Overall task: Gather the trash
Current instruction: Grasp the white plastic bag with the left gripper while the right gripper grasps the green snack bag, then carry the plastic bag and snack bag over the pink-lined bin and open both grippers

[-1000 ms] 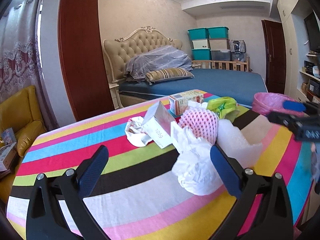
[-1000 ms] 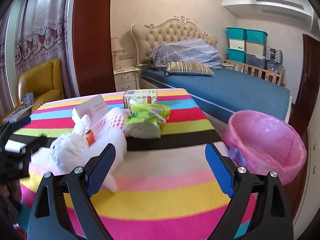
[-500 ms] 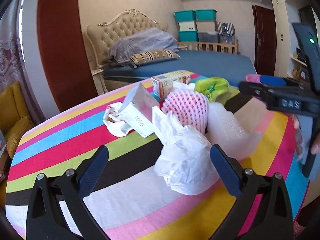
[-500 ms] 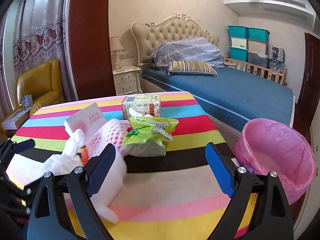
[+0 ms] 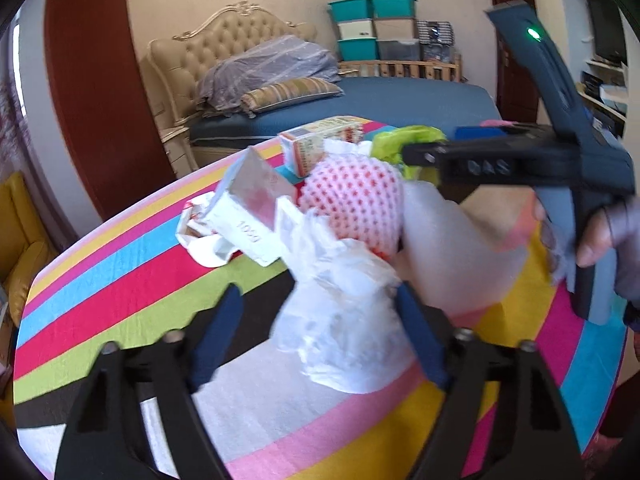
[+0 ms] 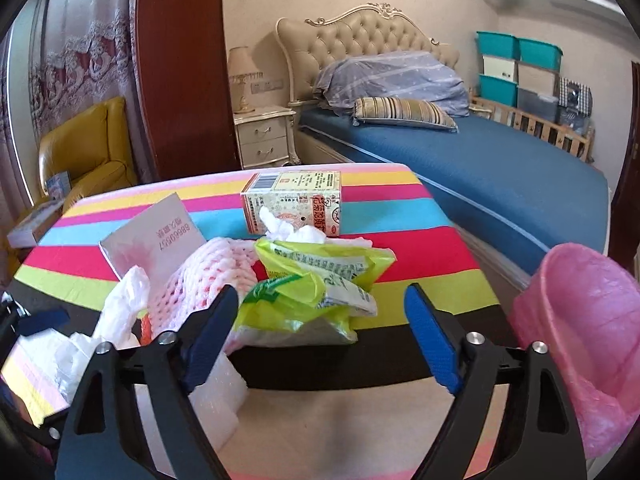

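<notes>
Trash lies in a heap on the striped table [image 5: 120, 276]. My left gripper [image 5: 320, 328] is open, its blue pads either side of a crumpled white plastic bag [image 5: 340, 320]. Behind it lie a pink foam fruit net [image 5: 356, 200], a white carton [image 5: 248, 216], bubble wrap [image 5: 452, 256] and a printed box [image 5: 316, 144]. My right gripper [image 6: 324, 332] is open around a yellow-green bag [image 6: 308, 292]. The pink net [image 6: 216, 272], white carton [image 6: 156, 240] and printed box [image 6: 296, 204] show behind it.
A pink-lined bin [image 6: 588, 332] stands off the table's right edge. A bed [image 6: 460, 160], a nightstand [image 6: 264, 136] and a yellow armchair [image 6: 84, 152] lie beyond the table. The right gripper's body [image 5: 540, 160] crosses the left wrist view on the right.
Both grippers have moved forward over the table. The left one now straddles the white plastic bag and the right one straddles the yellow-green bag. Both stay open.
</notes>
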Demonstrator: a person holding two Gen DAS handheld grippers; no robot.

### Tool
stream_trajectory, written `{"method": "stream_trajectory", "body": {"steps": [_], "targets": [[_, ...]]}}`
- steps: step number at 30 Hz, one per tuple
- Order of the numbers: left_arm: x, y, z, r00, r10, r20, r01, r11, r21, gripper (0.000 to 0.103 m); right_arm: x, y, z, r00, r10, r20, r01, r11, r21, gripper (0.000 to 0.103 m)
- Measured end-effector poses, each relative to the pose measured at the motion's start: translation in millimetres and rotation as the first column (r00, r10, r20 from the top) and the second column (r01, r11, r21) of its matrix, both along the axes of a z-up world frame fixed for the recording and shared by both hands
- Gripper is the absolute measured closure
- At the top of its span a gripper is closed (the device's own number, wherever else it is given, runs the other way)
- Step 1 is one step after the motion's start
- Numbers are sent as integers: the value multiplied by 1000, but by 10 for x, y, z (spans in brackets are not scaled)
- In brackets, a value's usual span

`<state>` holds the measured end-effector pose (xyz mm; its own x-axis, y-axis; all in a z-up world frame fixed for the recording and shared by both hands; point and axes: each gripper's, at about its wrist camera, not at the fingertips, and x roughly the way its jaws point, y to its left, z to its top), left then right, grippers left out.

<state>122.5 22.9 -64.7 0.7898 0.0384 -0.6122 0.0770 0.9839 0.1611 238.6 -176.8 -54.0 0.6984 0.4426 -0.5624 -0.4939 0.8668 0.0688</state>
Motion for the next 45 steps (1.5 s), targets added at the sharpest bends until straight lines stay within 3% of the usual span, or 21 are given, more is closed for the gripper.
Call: {"method": "stream_trajectory", "body": {"steps": [6,10,14,19,21,22,24,28,36,39,45], "targets": [[1,-64,-28,999,-43,-12,43,999,8,67,19,14,-33,999,23,-24,-22,1000,22,58],[0,-57,-21,999,-34,-11,34,999,1,68,-74,-6,3,1000,3,17,-3,1000,12,84],[-7,-70,-11,1000,-20,-6,20,1000,-7,69,-150,-72,20,1000,-5,24,4,1000,22,95],[-7,-44,-8,1000,-8,-7,8,1000,-14,70,-207,-163,56,999,-20,35,19,999,39,94],[-8,-36,-7,1000,-3,-6,3,1000,-17,70,-203,-206,79,999,-33,24,32,998,57,85],[-3,-28,-6,1000,-1,-8,0,1000,-20,70,-202,-227,98,999,-40,21,39,997,70,77],[-3,-16,0,1000,5,-7,-5,1000,-25,70,-208,-249,146,998,-59,36,56,995,84,35],[-27,16,19,1000,23,-2,-24,999,-48,70,-97,-195,172,997,-65,32,63,996,64,37],[-28,60,2,1000,28,-4,-28,997,-71,70,247,90,-18,996,-55,-75,58,998,33,38],[-33,53,8,1000,25,-1,-25,997,-67,70,283,119,-77,994,-43,-102,47,998,33,49],[-42,73,18,1000,21,1,-21,997,-81,74,65,49,-34,998,-35,-51,36,999,15,68]]}}
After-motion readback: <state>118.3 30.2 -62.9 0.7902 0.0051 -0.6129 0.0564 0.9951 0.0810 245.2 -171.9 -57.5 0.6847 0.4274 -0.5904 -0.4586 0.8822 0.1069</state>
